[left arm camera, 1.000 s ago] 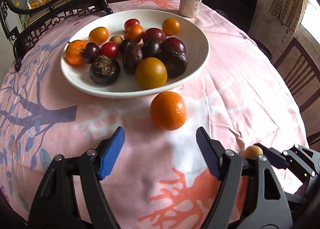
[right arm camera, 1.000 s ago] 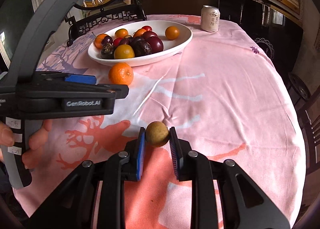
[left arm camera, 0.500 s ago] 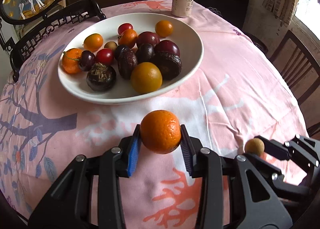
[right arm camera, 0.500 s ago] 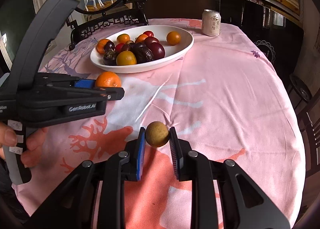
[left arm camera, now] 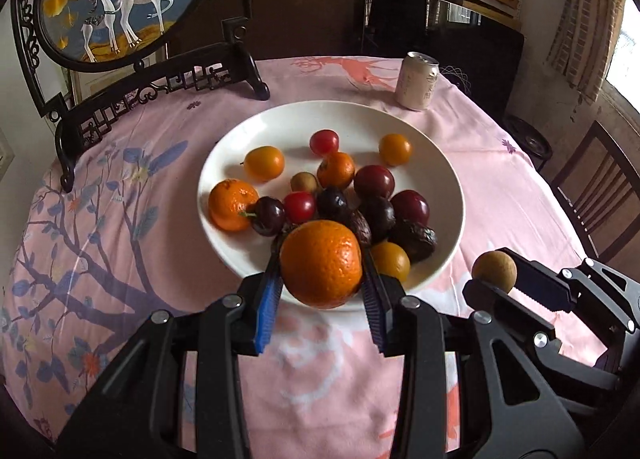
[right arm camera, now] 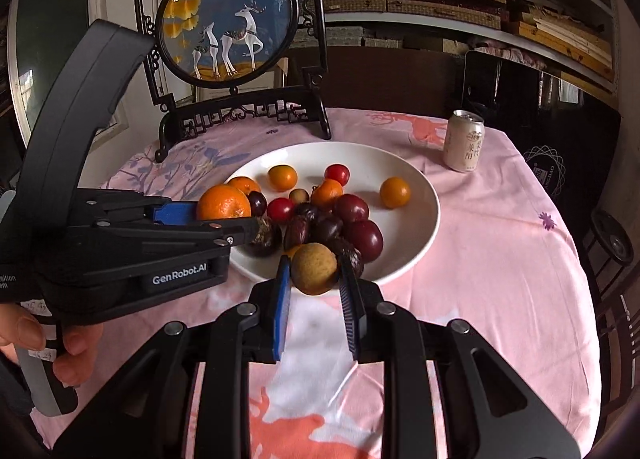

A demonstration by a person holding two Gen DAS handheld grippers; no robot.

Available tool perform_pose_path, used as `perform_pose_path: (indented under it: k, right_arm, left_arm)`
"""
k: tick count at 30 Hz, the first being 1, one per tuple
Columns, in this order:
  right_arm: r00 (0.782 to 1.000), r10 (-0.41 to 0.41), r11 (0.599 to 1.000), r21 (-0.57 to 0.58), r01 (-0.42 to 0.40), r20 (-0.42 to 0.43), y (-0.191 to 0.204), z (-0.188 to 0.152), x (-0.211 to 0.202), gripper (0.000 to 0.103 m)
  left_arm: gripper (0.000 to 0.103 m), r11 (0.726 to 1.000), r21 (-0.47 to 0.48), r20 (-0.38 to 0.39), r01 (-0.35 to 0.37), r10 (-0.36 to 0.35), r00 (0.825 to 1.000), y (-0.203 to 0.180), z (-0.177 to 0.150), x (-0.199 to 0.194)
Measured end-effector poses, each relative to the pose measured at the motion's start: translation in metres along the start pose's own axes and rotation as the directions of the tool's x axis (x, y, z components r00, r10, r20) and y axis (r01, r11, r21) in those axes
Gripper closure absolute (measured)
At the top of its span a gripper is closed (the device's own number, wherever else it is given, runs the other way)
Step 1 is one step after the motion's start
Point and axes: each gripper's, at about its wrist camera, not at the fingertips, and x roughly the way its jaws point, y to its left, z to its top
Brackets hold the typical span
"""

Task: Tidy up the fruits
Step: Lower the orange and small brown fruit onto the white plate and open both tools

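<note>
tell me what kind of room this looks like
Probably a home dining room: a round table under a pink tablecloth, wooden chairs at its edge, a white bowl of fruit, and a framed deer screen as decoration.

Ahead of both tongs, the white bowl (left arm camera: 448,179) is crowded with fruit through its middle and near side; bare bowl floor shows only along its far rim. The left gripper (left arm camera: 322,291) and right gripper (right arm camera: 314,291) sit close side by side at the bowl's near edge. Beyond the bowl, a framed deer screen (right arm camera: 228,23) stands far-left and a drink can (right arm camera: 464,141) far-right, with open pink tablecloth (right arm camera: 500,259) to the right.
</note>
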Motion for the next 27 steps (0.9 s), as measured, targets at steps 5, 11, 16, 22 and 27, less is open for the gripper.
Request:
perform_pose_path:
  k: [5,11,16,22,27]
  right_arm:
    - [1.0,-0.013,1.0,0.019,0.013,-0.014,-0.005,0.019,0.037,0.079]
    - [0.999,-0.041,0.999,0.034,0.042,-0.026,-0.014,0.028,0.063,0.071]
    - [0.997,-0.077,0.997,0.026,0.077,0.0,-0.016,0.025,0.062,0.045]
    - [0.998,-0.065,0.996,0.055,0.065,0.0,-0.022,0.019,0.044,0.045]
    - [0.998,-0.07,0.996,0.06,0.069,0.002,-0.019,0.008,0.025,0.045]
  left_arm:
    - [0.065,0.999,-0.024,-0.016,-0.034,0.033,0.999,0.011,0.016,0.022]
    - [0.064,0.998,-0.055,-0.021,-0.038,0.037,0.999,0.016,0.031,0.035]
    - [0.039,0.994,-0.091,-0.009,-0.053,0.052,0.999,0.018,0.035,0.036]
    - [0.029,0.993,-0.099,0.015,-0.059,0.061,0.998,0.019,0.031,0.025]
    - [0.023,0.993,-0.101,0.031,-0.061,0.064,0.997,0.018,0.02,0.01]
